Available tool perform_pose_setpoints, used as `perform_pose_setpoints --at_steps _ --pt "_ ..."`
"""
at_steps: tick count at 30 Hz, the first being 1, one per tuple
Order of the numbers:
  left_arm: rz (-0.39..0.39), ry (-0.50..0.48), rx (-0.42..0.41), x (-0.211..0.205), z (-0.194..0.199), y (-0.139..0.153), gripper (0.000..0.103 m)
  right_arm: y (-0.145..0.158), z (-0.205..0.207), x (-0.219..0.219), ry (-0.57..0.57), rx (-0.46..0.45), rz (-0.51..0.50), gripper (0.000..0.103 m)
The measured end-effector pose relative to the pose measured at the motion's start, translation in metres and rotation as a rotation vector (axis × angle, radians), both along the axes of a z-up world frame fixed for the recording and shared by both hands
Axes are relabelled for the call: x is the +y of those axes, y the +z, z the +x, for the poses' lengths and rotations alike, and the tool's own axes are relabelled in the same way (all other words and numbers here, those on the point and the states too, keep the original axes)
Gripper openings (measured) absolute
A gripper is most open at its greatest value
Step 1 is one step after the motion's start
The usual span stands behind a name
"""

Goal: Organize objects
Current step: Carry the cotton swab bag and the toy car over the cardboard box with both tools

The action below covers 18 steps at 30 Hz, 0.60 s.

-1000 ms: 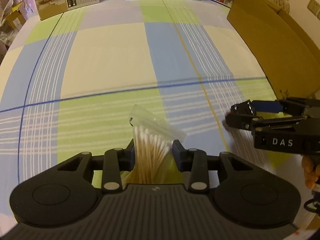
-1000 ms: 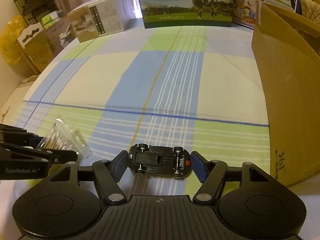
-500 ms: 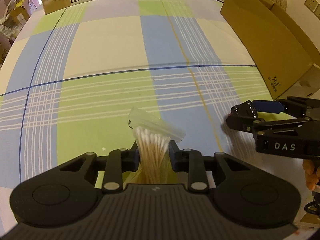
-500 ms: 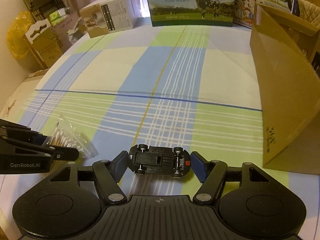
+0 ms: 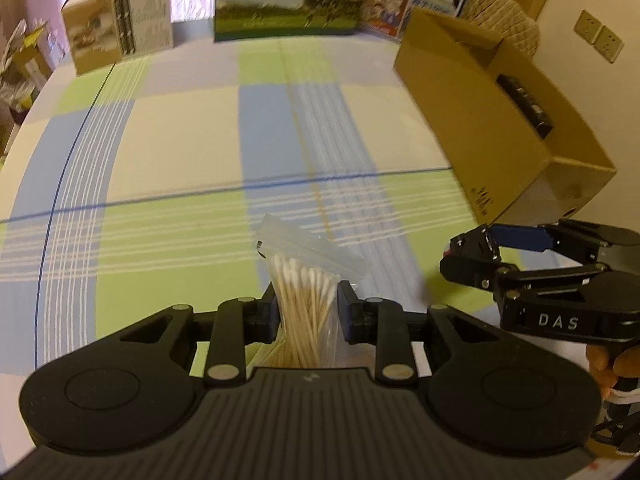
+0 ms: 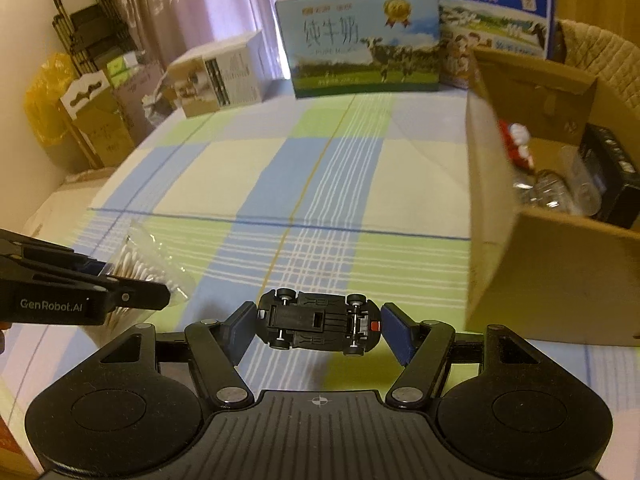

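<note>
Basically both claws are loaded and off the bed.

Left wrist view: left gripper (image 5: 306,310) is clamped on a bag of cotton swabs (image 5: 306,292), squeezed mid-bag, zip top sticking out forward above the checked bedsheet (image 5: 180,152). Right gripper (image 5: 476,254) shows at the right side, just beside the near corner of the cardboard box (image 5: 480,136), which sits along the right edge of the bed. Only a dark item is seen inside the box here. Whether the right claw holds anything can't be told from this view.

Right wrist view: right gripper (image 6: 318,326) is closed on a toy car (image 6: 318,324), gripped end to end, underside facing the camera, wheels showing. The box (image 6: 552,264) is to the right; this view opens up its inside: a small red and white figure (image 6: 516,144), clear plastic bottles (image 6: 552,192), a black box (image 6: 612,176). Milk cartons (image 6: 360,40) stand along the far edge. Left gripper (image 6: 92,296) with the swabs is at left.

Risks, my guess: the bag is slick and soft, so it could slide out of the pads on a fast swing. The car is held by its ends only, so it could twist out. Both claws heading for the box together might bump, or clip the box's tall near wall.
</note>
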<state>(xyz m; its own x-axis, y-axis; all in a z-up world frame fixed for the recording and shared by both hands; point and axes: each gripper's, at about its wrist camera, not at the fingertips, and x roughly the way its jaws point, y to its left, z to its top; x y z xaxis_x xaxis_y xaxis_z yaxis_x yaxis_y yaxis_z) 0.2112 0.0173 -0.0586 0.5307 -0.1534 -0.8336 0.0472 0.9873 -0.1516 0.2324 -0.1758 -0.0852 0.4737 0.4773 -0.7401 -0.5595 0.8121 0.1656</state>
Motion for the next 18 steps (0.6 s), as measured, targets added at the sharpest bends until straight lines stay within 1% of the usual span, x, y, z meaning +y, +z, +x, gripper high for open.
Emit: perform_pose_setpoints --at_steps 11,18 --pt "-0.010 -0.051 -0.081 -0.047 0.005 0.037 0.024 0.043 -0.007 -0.046 -0.029 -0.065 0.070 0.064" --pt "-0.023 -0.090 -0.129 -0.081 0.017 0.057 0.024 0.066 -0.002 -0.078 -0.057 -0.110 0.100 0.064"
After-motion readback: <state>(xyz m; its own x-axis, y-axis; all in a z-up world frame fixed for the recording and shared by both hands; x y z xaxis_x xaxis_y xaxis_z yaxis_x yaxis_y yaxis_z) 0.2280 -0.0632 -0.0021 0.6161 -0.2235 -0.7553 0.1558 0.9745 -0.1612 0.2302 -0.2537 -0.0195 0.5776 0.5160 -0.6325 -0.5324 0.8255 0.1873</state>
